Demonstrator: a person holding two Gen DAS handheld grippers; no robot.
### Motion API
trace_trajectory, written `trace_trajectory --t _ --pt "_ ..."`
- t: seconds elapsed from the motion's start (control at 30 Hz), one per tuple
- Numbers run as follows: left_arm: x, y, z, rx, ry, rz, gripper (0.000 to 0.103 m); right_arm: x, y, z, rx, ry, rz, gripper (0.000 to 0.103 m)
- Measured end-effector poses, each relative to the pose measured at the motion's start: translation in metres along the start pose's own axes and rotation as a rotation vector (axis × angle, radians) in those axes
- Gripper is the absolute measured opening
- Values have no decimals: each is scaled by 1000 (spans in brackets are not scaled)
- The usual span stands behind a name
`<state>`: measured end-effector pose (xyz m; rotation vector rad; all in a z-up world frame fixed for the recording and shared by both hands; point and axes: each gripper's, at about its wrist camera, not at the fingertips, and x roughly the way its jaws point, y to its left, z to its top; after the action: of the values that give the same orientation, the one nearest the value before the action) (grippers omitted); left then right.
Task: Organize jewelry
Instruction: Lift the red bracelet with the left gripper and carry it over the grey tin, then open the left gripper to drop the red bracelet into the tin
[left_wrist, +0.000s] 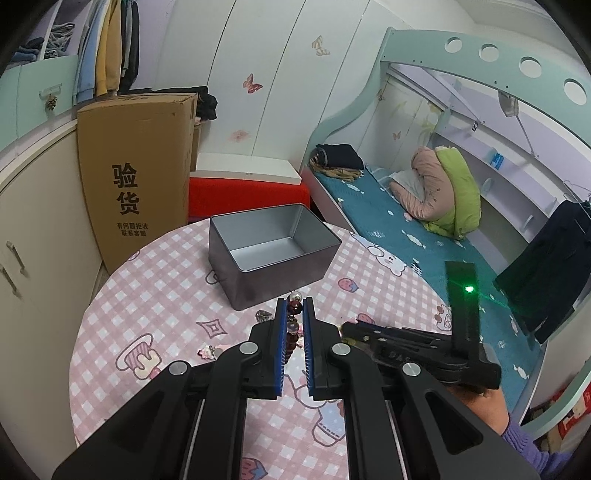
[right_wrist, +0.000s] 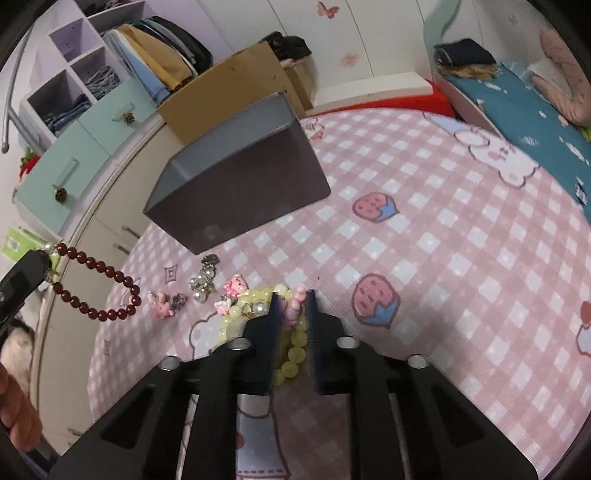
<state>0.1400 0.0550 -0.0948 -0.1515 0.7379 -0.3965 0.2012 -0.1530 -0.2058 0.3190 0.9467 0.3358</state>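
The left gripper (left_wrist: 295, 310) is clamped on the dark red bead bracelet (right_wrist: 96, 286), lifted clear for transfer to the open metal tin (left_wrist: 269, 240). The right gripper (right_wrist: 293, 308) pinches the yellow bead bracelet (right_wrist: 295, 350) at the tablecloth (right_wrist: 443, 240), probably for the following transfer.

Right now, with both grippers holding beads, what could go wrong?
1. The dark red bracelet hangs loose from the left gripper; it might catch the metal tin's rim.
2. The right gripper grips the yellow bracelet near small charms, so lifting may drag them along.
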Motion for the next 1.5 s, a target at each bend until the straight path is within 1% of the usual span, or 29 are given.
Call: trace_trajectory --t 0.27,0.47,0.57,0.63,0.67,0.73,0.77,0.8,0.97,1.03,1.1,1.33,1.5 --pt "-1 -7 14 19 -24 -28 7 -44 13 23 -34 -86 56 9" --pt "-5 -19 47 58 -80 -64 7 -70 28 60 -77 -161 74 9" --pt "1 -22 72 66 -103 -81 7 -73 34 79 -92 -184 76 9" --pt "9 -19 84 52 -100 -78 7 -68 38 94 -104 -189 70 9" --pt "17 -16 92 38 -90 -58 7 -63 40 100 -108 -185 67 9" --pt "28 -14 99 40 -76 -53 7 -53 43 109 -113 -177 55 9" --pt "36 -12 102 36 -61 -39 7 -46 44 114 -116 -164 46 9" --pt "49 -7 103 26 -32 -8 7 -36 45 119 -114 -148 40 9" --pt "95 8 90 13 72 49 7 3 47 126 -125 -81 6 9" --pt "113 14 82 11 116 84 7 15 48 126 -134 -60 -6 9" --pt "126 20 75 10 150 97 7 27 49 125 -143 -33 -14 9" --pt "143 21 67 7 187 102 8 51 49 122 -161 24 -34 9" --pt "147 20 65 8 196 108 8 60 53 122 -165 41 -40 9"
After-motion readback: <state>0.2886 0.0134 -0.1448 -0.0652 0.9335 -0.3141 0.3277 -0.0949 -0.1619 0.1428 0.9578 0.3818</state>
